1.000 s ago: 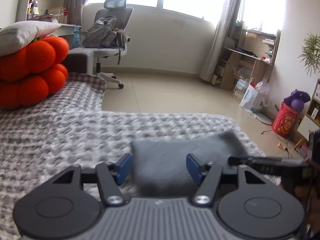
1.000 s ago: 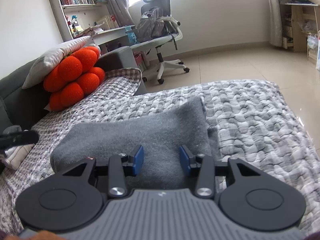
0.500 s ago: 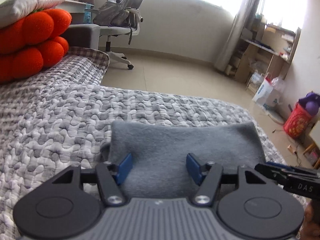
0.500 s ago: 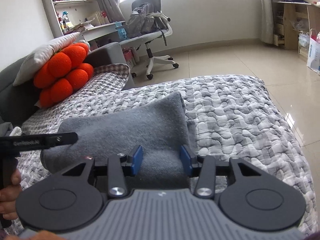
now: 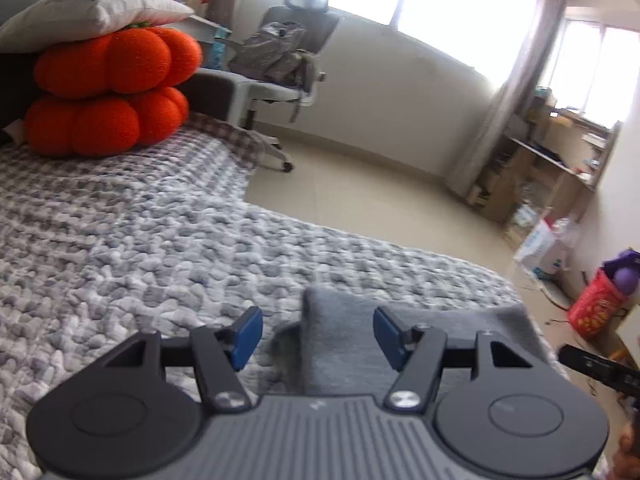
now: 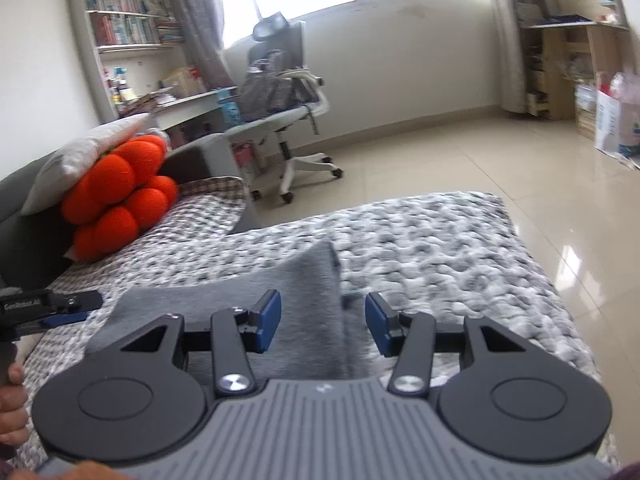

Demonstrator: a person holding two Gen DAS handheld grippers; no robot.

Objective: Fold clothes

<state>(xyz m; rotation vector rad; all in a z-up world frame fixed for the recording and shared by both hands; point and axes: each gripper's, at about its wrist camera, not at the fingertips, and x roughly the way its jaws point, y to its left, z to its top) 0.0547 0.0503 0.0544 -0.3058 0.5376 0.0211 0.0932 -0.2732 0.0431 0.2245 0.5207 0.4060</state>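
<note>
Left and right wrist views of a bed (image 5: pixel 120 240) covered by a grey-and-white knobbly blanket (image 6: pixel 440 248). At the head end, orange ball-shaped cushions (image 5: pixel 108 92) are stacked under a white pillow (image 5: pixel 96 8). Beyond the bed's far edge lie a tiled floor (image 6: pixel 480 152), an office chair (image 6: pixel 288 112) carrying a grey backpack (image 5: pixel 276 56), a bookshelf (image 6: pixel 120 20) and wooden shelving (image 5: pixel 552 152). A red bucket (image 5: pixel 592 308) stands on the floor off the bed's foot corner.

The folded grey garment (image 6: pixel 224 304) lies flat on the blanket near the bed's near edge; its long axis runs parallel to that edge, from one gripper to the other, with nothing resting on it.

Left gripper (image 5: pixel 316 336): blue pads apart, straddling the garment's left end corner, neither pad pressing the cloth.

Right gripper (image 6: pixel 323 322): jaws opening, the garment's right end edge lying between them, pads clear of the fabric. The left gripper's black finger (image 6: pixel 48 304) and a person's hand (image 6: pixel 12 396) enter at this view's left edge.
</note>
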